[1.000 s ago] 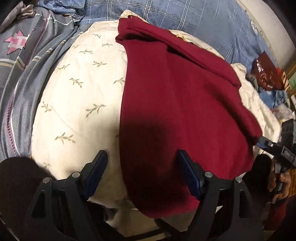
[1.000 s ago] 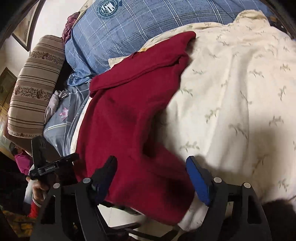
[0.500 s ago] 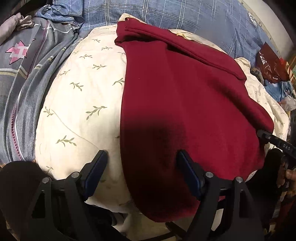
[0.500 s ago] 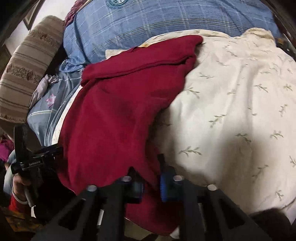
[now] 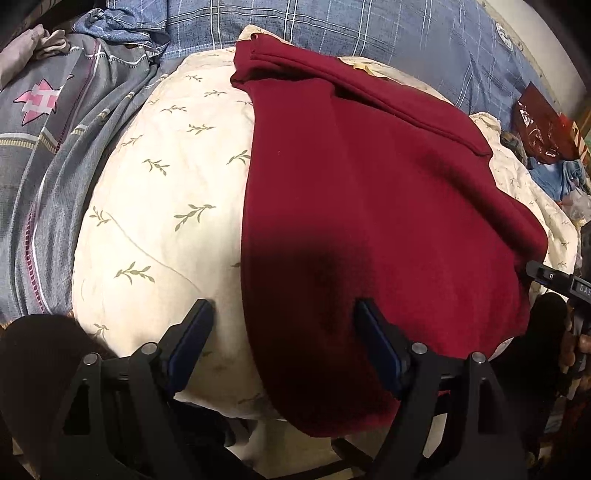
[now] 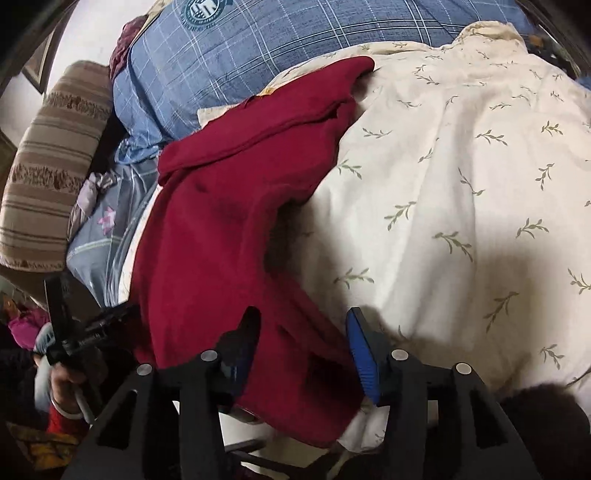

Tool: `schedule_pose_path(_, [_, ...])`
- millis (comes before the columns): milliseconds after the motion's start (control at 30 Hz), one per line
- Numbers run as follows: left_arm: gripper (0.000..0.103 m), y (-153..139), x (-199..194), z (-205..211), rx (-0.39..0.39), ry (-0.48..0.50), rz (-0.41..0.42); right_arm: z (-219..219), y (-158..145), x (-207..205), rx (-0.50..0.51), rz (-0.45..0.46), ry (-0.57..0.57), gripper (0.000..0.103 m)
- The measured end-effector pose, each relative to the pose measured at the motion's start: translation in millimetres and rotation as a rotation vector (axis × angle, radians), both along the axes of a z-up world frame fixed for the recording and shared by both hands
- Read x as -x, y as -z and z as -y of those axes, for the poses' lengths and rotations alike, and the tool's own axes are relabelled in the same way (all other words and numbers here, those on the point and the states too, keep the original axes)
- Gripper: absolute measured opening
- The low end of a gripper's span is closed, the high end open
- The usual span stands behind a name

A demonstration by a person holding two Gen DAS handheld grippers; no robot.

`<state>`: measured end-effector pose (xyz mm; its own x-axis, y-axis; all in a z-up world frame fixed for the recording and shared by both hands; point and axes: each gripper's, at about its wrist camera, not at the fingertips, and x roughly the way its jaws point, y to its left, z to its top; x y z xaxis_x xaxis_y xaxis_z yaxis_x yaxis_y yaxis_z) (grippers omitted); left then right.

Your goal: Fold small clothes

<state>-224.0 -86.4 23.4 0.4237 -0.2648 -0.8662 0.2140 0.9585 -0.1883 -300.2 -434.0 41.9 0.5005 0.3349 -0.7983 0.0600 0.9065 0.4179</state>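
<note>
A dark red garment (image 5: 369, 206) lies spread over a cream leaf-print cushion (image 5: 166, 206), its near edge hanging over the front. My left gripper (image 5: 282, 328) is open, its fingers straddling the garment's left edge close above it. In the right wrist view the same red garment (image 6: 221, 229) lies on the cushion (image 6: 461, 203). My right gripper (image 6: 303, 336) is open, with the garment's right near corner between its fingers. The right gripper also shows at the right edge of the left wrist view (image 5: 557, 280).
A blue plaid pillow (image 5: 369, 29) lies behind the cushion. A grey patterned sheet (image 5: 48, 147) is at the left. A striped brown bolster (image 6: 51, 166) lies far left in the right wrist view. Clutter and a red bag (image 5: 539, 125) sit at the right.
My right gripper was open, shut on the garment's corner half a second ago, and has opened again. My left gripper stayed open and moved slightly closer to the garment.
</note>
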Motion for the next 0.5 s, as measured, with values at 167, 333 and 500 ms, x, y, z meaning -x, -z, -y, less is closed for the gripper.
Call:
schedule_pose_path(167, [0.08, -0.2, 1.5, 1.1, 0.004, 0.0, -0.012, 1.3, 4.9, -3.2, -0.033, -0.003, 0.018, 0.058])
schedule_pose_path(333, [0.08, 0.4, 6.9, 4.1, 0.011, 0.015, -0.035, -6.8, 4.4, -5.1, -0.021, -0.002, 0.0, 0.066])
schedule_pose_path(500, [0.08, 1.5, 15.7, 7.0, 0.027, 0.041, -0.068, -6.3, 4.9, -5.0, -0.027, -0.002, 0.001, 0.067])
